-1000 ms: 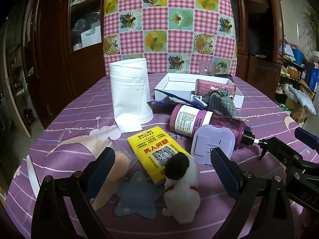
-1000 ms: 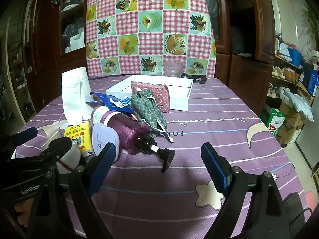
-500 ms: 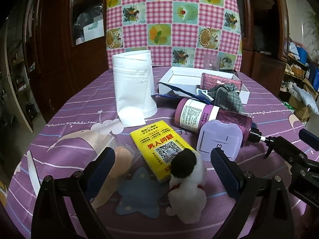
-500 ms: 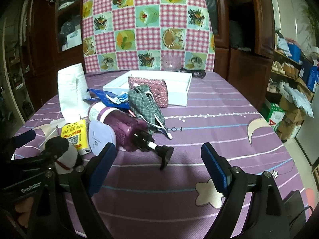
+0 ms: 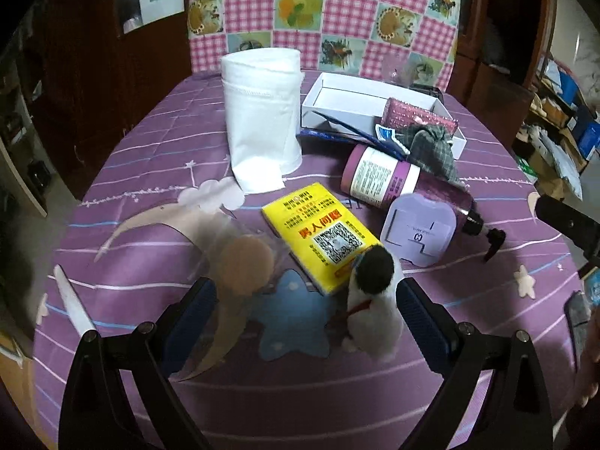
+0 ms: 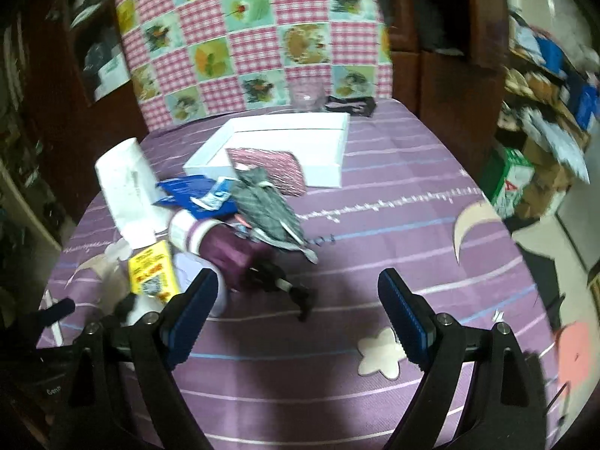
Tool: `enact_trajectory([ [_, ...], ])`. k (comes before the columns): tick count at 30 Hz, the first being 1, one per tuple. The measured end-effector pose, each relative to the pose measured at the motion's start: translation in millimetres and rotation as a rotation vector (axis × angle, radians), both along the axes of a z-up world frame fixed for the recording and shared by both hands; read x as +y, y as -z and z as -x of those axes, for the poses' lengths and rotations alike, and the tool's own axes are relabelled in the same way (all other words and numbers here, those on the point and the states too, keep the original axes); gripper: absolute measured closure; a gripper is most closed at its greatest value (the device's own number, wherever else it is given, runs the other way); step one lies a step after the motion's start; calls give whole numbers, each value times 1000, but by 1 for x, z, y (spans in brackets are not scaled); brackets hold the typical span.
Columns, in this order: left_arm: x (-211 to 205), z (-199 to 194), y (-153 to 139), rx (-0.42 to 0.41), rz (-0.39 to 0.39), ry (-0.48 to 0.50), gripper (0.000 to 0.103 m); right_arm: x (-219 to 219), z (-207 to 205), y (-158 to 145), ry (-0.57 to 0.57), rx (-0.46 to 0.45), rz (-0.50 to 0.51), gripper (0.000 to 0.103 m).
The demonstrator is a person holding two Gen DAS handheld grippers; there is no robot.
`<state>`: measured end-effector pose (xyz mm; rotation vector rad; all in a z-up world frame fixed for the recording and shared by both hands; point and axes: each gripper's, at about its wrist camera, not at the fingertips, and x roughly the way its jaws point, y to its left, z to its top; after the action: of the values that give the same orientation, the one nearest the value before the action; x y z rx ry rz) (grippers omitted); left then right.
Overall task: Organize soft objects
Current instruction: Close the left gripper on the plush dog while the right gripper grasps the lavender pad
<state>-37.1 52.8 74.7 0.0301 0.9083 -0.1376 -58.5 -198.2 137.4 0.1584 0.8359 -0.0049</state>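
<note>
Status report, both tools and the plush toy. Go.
Left tool open, empty, low over the table. Right tool open, empty. Small white plush toy with black head upright beside left tool's right finger, ungrasped. Yellow paper packet right behind it.

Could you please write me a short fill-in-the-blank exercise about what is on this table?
1. The plush toy stands between the fingers of the ____ gripper.
2. The purple pump bottle lies on its ____.
3. The paper roll stands upright, ____ in colour.
4. The plush toy's head touches the ____ packet.

Missing words: left; side; white; yellow
</note>
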Motion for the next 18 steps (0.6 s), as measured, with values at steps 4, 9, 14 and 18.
enact_trajectory([
  [4, 1, -3, -35, -50, -17, 19, 5, 22, -13, -29, -83, -25, 8, 16],
  [9, 2, -18, -72, -126, 11, -25, 5, 35, -27, -59, -117, -105, -57, 16],
  [14, 6, -26, -63, -94, 101, -59, 5, 33, -20, -67, -78, -237, -149, 16],
  [18, 13, -33, -29, 78, 195, -61, 6, 30, -11, -37, -43, -196, -229, 16],
])
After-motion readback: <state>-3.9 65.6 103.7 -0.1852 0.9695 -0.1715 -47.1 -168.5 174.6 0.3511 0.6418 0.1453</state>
